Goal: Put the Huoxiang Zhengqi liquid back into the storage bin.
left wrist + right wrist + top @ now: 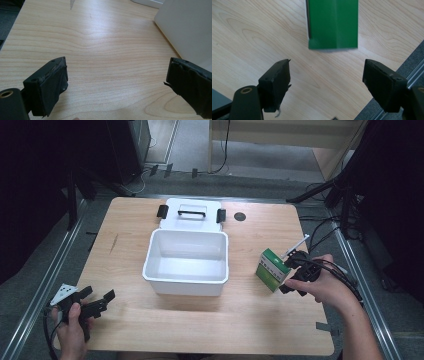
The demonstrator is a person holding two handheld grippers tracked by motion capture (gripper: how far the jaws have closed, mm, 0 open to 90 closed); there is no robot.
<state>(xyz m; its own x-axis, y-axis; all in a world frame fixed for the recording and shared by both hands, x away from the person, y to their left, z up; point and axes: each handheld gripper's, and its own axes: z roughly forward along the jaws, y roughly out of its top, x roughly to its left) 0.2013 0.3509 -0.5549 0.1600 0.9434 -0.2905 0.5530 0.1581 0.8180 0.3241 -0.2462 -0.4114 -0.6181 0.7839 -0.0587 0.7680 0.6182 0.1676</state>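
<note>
Wooden table (150,330), light grain, rounded corners, takes up most of the high view. Small dark round mark (240,216) on its far side, just right of the lid.

White plastic bin (186,262) sits approx. mid-table, open, inside bare. Its lid (189,214) lies flat behind it, touching the bin's far rim, w/ a black handle (191,212) in the middle and a black latch (162,211) at each end.

Green and white carton (272,269) stands on the table to the right of the bin, apart from it, tilted a bit. In the right gripper view it shows as a green box face, resting on the wood just ahead of the jaws.

Right hand (322,287) comes in from bottom right, holding the right gripper (288,276) right beside the carton's right side. Jaws spread wide in the right gripper view, nothing btwn them but bare wood; carton sits past the tips, not pinched. Cable trails back over the wrist.

Left hand (70,322) at the near left corner holds the left gripper (99,298), well apart from the bin, grey three-cornered plate on top. Jaws spread wide, over bare table; white bin wall at upper right in the left gripper view.
</note>
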